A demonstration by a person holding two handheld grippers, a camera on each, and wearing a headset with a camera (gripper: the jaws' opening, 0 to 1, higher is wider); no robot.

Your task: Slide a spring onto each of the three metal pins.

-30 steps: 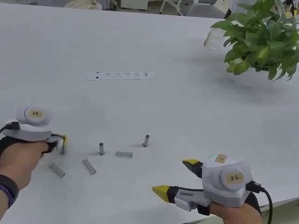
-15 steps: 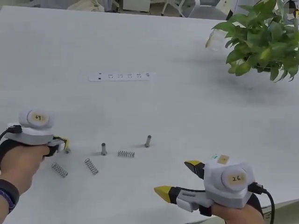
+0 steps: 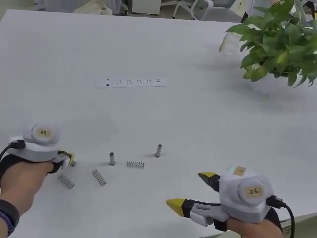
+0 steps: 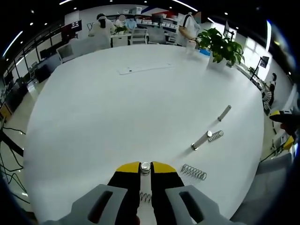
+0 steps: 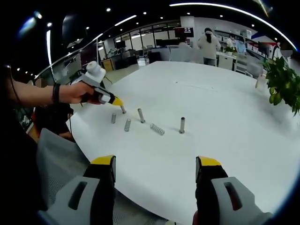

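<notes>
Left tongs (image 4: 146, 168) clamp a metal pin (image 4: 146, 165); right tongs (image 5: 156, 162) gape.

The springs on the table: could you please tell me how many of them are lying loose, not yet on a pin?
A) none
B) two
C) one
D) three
D: three lie flat on the table: one spring below the left gripper, which grips the third pin, a second spring beside it, and the last spring between the two free-standing pins.
</notes>
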